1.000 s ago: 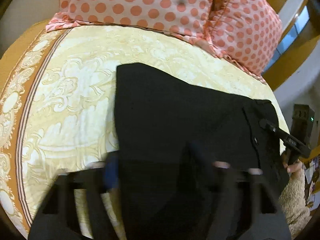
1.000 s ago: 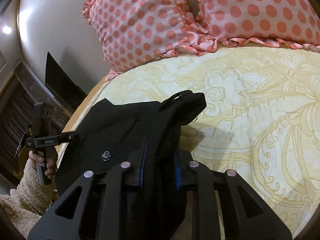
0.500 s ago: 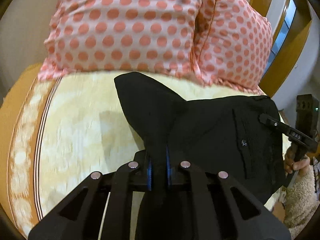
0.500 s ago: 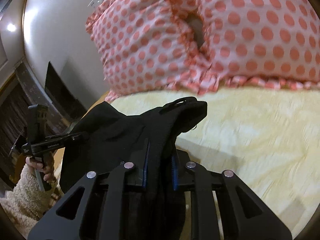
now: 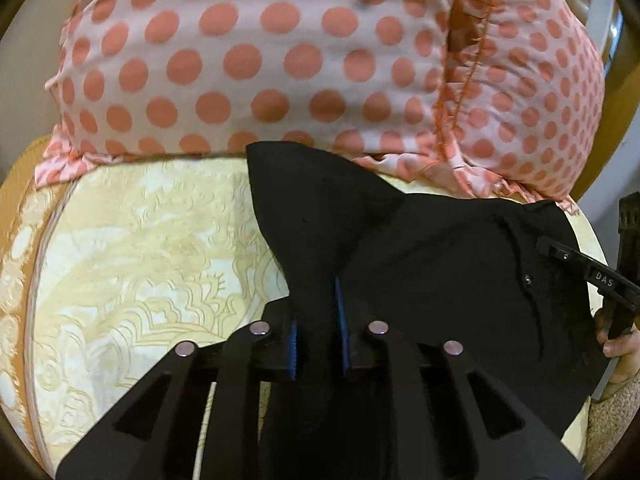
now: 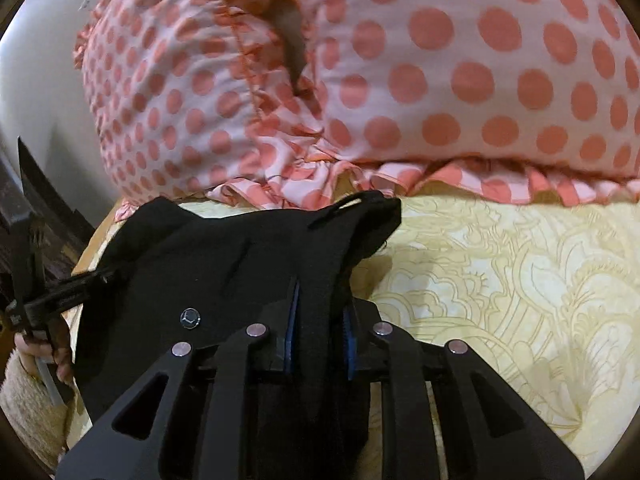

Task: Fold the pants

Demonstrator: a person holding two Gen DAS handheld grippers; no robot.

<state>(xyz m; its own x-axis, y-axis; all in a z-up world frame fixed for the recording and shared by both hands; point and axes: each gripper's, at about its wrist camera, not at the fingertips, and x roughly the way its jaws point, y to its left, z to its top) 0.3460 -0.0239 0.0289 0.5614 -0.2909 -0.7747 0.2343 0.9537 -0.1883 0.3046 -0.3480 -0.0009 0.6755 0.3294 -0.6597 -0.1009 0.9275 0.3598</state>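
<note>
Two handheld claws each grip one edge of black pants (image 5: pixel 440 264) above a bed.

The left claw (image 5: pixel 316 332) is pinched narrow, its blue-padded fingers (image 5: pixel 339 320) clamped on a bunched fold of black cloth. From that grip the cloth rises ahead of the claw into a pointed flap, then spreads off to the claw's right as a broad dark sheet. At the far right of this view the other claw is seen side-on at the sheet's edge, with a hand in a fuzzy sleeve below it.

The right claw (image 6: pixel 318 332) is likewise closed tight on a thick band of the pants running between its fingers. A belt loop shows just ahead of its tips, and a metal button (image 6: pixel 189 317) lies to its left, so this looks like the waist end. The cloth stretches away to the left, toward the other claw.

Under both claws is a cream bedspread (image 5: pixel 152 248) with a gold pattern. Ahead of them, close, are pink pillows (image 5: pixel 260 64) with coral dots.

Risks, as judged from here: the lifted edge is very near the pillows and could land on them. Each grip holds bunched layers, so a layer could slip free. If the claws lower unevenly, the fold would end skewed or creased.
</note>
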